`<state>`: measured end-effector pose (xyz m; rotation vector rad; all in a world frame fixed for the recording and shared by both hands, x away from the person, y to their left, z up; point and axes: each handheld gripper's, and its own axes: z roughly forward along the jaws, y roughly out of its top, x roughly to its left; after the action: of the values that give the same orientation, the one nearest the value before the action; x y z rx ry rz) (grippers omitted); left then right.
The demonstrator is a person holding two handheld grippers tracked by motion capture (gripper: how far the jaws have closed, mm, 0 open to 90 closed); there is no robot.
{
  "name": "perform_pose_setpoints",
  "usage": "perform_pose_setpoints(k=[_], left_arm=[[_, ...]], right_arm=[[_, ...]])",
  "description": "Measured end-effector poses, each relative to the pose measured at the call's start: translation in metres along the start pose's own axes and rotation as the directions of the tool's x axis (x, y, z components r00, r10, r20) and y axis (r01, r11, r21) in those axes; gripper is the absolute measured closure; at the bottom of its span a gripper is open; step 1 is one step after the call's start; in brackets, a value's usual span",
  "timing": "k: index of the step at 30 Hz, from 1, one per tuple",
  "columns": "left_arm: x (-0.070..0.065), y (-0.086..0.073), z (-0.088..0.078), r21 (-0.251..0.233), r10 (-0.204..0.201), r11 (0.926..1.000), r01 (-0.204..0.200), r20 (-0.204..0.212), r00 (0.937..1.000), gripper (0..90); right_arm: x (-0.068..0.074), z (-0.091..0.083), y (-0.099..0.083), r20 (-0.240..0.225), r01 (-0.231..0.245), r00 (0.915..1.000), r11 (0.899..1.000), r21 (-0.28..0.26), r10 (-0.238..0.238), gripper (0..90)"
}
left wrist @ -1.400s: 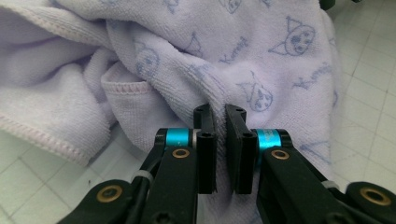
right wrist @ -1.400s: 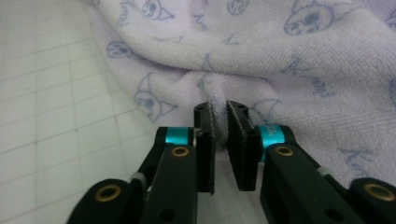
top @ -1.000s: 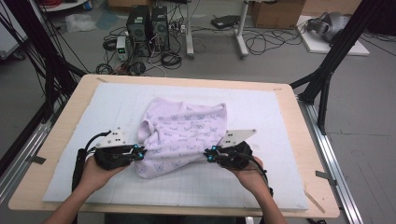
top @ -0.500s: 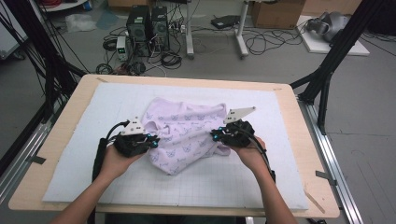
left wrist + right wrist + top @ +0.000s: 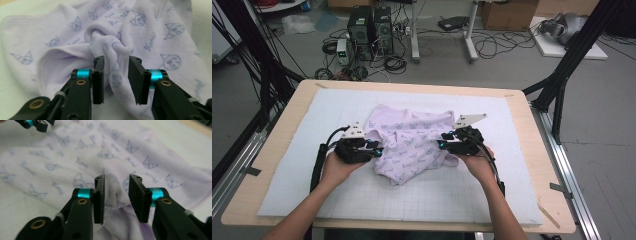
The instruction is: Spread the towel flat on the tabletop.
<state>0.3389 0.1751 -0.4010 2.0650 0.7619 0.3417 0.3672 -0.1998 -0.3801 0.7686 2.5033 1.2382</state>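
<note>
While both claws' jaws have just been opening, the lilac cat-face-printed terry towel (image 5: pixel 140 32), script lettering unreadable, bunches loosely between left gripper (image 5: pixel 116 75) and right gripper (image 5: pixel 116 195) pads.

A pale lilac towel (image 5: pixel 409 142) printed with small blue cat faces and script lettering is seen lying crumpled on the white gridded mat (image 5: pixel 492 185) that covers the tabletop (image 5: pixel 542 150). It is bunched near the middle of the mat, slightly toward the far edge, with its far part spread flatter and its near part folded over in soft ridges. A stitched hem is seen along its edges. In the left gripper view a twisted fold (image 5: pixel 112 50) is raised, and a rumpled edge (image 5: pixel 117 187) is shown in the right gripper view.
</note>
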Motion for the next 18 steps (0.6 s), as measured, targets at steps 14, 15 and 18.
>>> perform_pose_setpoints(k=[14,15,18], left_arm=[[-0.017,-0.026,0.018,0.067,0.063,0.9955,-0.067,0.071,0.9955,62.3],[-0.017,-0.026,0.018,0.067,0.063,0.9955,-0.067,0.071,0.9955,62.3],[-0.020,-0.026,0.032,0.090,0.063,0.9935,-0.069,0.064,0.9959,67.1]], right_arm=[[0.043,0.012,-0.043,-0.056,0.044,0.9976,0.998,0.033,-0.042,53.8],[0.044,0.019,-0.043,-0.052,0.043,0.9978,0.998,0.041,-0.041,53.3],[0.043,0.036,-0.042,-0.037,0.050,0.9982,0.997,0.058,-0.048,56.3]])
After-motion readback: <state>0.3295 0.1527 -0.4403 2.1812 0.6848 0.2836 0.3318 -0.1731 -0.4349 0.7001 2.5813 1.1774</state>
